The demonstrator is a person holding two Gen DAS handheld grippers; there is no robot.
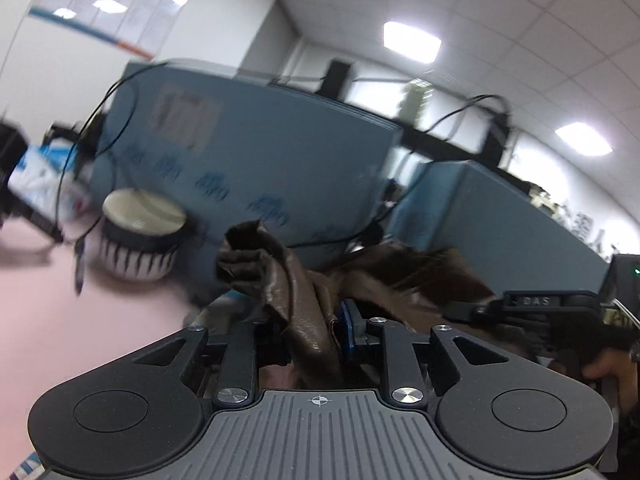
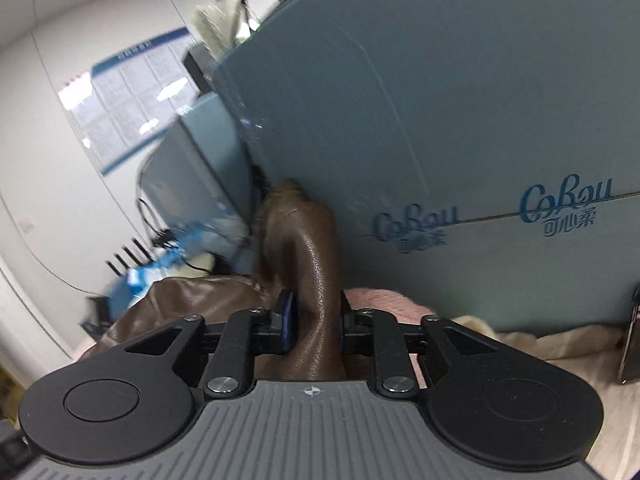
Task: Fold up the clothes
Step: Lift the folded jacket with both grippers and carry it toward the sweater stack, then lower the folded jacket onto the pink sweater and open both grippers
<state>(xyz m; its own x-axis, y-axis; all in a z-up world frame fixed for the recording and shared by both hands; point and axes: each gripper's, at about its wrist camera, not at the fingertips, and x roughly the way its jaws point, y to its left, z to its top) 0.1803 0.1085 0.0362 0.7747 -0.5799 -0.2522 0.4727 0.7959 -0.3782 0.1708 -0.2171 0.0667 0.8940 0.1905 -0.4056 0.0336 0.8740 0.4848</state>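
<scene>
A dark brown leather-like garment [image 1: 292, 280] is held up in the air by both grippers. My left gripper [image 1: 316, 332] is shut on a bunched edge of it, and the fabric sticks up past the fingers. In the right wrist view, my right gripper [image 2: 314, 320] is shut on another fold of the brown garment [image 2: 312, 248], which rises between the blue-padded fingers [image 2: 287, 314]. More of the garment hangs at lower left [image 2: 180, 300]. The other gripper and a hand show at the right of the left wrist view [image 1: 560, 312].
Blue cardboard panels [image 1: 260, 148] stand close behind, also filling the right wrist view [image 2: 440, 100]. A black-and-white round basket [image 1: 140, 236] sits on the pink table surface [image 1: 60, 320]. Pink and cream cloths [image 2: 520, 340] lie below the right gripper. Cables hang at left.
</scene>
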